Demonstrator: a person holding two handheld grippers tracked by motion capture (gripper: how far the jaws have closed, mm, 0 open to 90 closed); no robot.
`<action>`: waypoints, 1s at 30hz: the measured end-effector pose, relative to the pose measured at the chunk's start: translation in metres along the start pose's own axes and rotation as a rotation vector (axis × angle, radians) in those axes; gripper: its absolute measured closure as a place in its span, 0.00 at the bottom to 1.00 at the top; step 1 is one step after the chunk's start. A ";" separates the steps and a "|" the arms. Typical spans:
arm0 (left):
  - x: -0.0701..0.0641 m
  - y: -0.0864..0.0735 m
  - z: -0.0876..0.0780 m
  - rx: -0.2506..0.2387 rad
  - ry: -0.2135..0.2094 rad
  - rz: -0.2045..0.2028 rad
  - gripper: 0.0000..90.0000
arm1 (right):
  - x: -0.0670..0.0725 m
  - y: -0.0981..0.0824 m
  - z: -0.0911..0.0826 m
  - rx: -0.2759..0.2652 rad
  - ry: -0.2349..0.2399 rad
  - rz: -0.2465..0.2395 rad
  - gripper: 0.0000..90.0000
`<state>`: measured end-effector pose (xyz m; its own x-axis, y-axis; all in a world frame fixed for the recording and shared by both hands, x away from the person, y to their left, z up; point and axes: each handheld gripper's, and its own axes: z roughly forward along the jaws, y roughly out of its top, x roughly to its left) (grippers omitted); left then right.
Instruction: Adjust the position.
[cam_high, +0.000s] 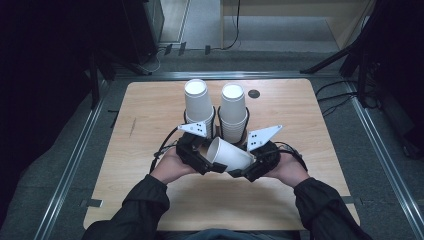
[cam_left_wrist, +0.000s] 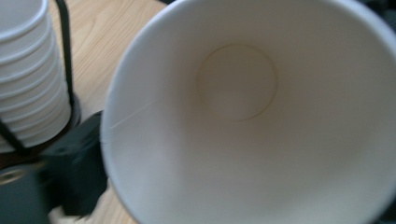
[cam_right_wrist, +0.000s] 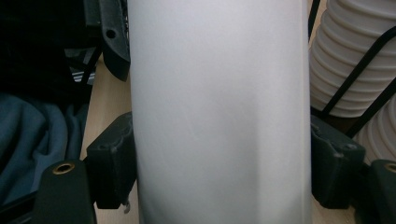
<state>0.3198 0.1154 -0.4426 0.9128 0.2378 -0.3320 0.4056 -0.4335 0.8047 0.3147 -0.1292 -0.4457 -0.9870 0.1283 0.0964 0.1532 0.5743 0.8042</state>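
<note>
A white paper cup (cam_high: 230, 156) lies on its side above the table between my two grippers, with its mouth turned to the left. My right gripper (cam_high: 246, 172) is shut on its wall; in the right gripper view both pads (cam_right_wrist: 112, 168) press on the cup (cam_right_wrist: 219, 116). My left gripper (cam_high: 206, 162) sits at the cup's mouth. The left gripper view looks straight into the cup (cam_left_wrist: 238, 140), and one black finger (cam_left_wrist: 79, 172) stands just outside the rim. The cup hides the other finger.
Two tall stacks of white cups (cam_high: 198, 107) (cam_high: 233, 112) stand in black wire holders just behind the grippers. One stack (cam_left_wrist: 28, 74) is close to the left gripper. A small dark disc (cam_high: 254, 93) lies on the wooden table (cam_high: 145, 130) at the back.
</note>
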 end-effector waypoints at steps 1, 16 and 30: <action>0.000 0.000 0.000 0.000 0.000 0.000 0.09 | 0.000 0.000 0.000 0.000 0.000 0.000 0.26; -0.002 0.002 -0.003 0.068 0.020 0.007 0.18 | -0.002 -0.001 0.006 0.048 0.021 0.032 0.24; 0.006 0.001 -0.024 0.106 0.081 0.030 0.18 | -0.008 -0.011 -0.001 0.078 -0.020 0.100 0.17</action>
<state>0.3243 0.1372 -0.4322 0.9196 0.2906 -0.2643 0.3847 -0.5299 0.7558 0.3207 -0.1377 -0.4544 -0.9656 0.2037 0.1618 0.2551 0.6187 0.7431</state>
